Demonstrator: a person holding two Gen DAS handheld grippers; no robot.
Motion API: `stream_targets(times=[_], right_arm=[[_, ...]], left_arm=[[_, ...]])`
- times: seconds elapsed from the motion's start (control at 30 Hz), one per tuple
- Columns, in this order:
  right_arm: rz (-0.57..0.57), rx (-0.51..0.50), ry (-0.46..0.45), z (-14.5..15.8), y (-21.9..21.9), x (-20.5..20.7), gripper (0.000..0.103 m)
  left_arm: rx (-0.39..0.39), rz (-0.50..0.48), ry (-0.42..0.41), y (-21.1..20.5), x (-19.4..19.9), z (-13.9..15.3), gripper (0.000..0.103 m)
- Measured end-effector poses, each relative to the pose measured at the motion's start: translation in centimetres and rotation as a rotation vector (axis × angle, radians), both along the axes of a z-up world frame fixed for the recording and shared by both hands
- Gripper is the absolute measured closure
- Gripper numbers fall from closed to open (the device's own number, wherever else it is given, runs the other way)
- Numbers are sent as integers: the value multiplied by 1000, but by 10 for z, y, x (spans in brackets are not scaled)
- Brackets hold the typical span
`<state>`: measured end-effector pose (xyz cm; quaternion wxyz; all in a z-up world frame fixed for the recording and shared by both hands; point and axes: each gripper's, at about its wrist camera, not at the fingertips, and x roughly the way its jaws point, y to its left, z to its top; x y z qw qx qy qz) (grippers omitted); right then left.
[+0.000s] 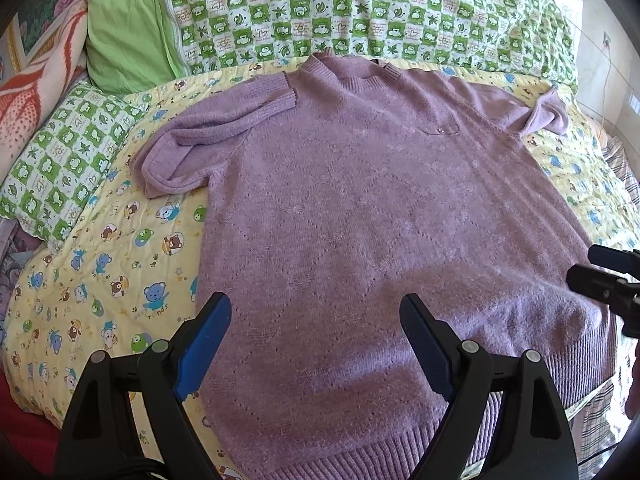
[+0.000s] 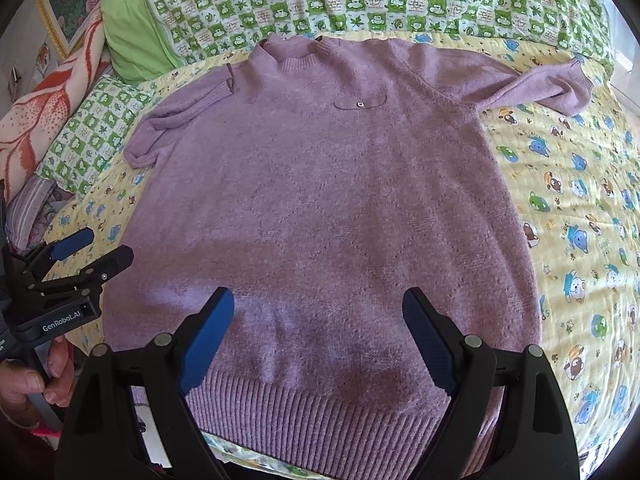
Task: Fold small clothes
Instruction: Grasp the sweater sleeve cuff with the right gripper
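On the bed, one sweater (lilac)

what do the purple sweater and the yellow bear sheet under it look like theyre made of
Sweater: looks like a soft, fuzzy knit, likely wool or acrylic; ribbed hem and collar, pierced diamond pattern, matte nap. Yellow sheet: thin printed woven cloth, probably cotton, lightly quilted; it lies puckered with a matte surface.

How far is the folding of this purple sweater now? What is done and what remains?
Done: the purple sweater lies spread flat, front up, on the yellow quilt. In hand: nothing; the left gripper and right gripper are both open above the hem, gripping no cloth. Left: both sleeves lie bunched outward, and no body fold shows.
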<state>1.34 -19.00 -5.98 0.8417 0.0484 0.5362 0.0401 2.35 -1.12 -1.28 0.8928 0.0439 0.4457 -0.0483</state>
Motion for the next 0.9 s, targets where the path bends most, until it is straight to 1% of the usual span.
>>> stream_targets(times=[0.17, 0.3, 0.37, 0.47, 0.57, 0.67, 0.77, 0.9], right_arm=[[-48, 23, 0, 4, -18, 7, 17], [-129, 45, 0, 13, -52, 14, 17], [-172, 49, -11, 19, -73, 22, 17], [-266, 73, -34, 27, -120, 50, 17], [-388, 101, -58, 37, -171, 79, 17], [-511, 121, -85, 44, -222, 113, 17], [-599, 104, -110, 50, -265, 150, 17], [-655, 65, -138, 51, -309, 204, 17]], left_arm=[[-2, 19, 8, -1, 17, -1, 16], [8, 24, 3, -4, 39, 2, 15], [9, 29, 24, -6, 56, 2, 15], [-26, 53, 46, -6, 87, 5, 15], [-79, 82, 70, -6, 122, 9, 15], [-92, 111, 109, -10, 157, 6, 15], [-98, 120, 120, -15, 187, 2, 15], [-48, 130, 169, -27, 226, -16, 15]])
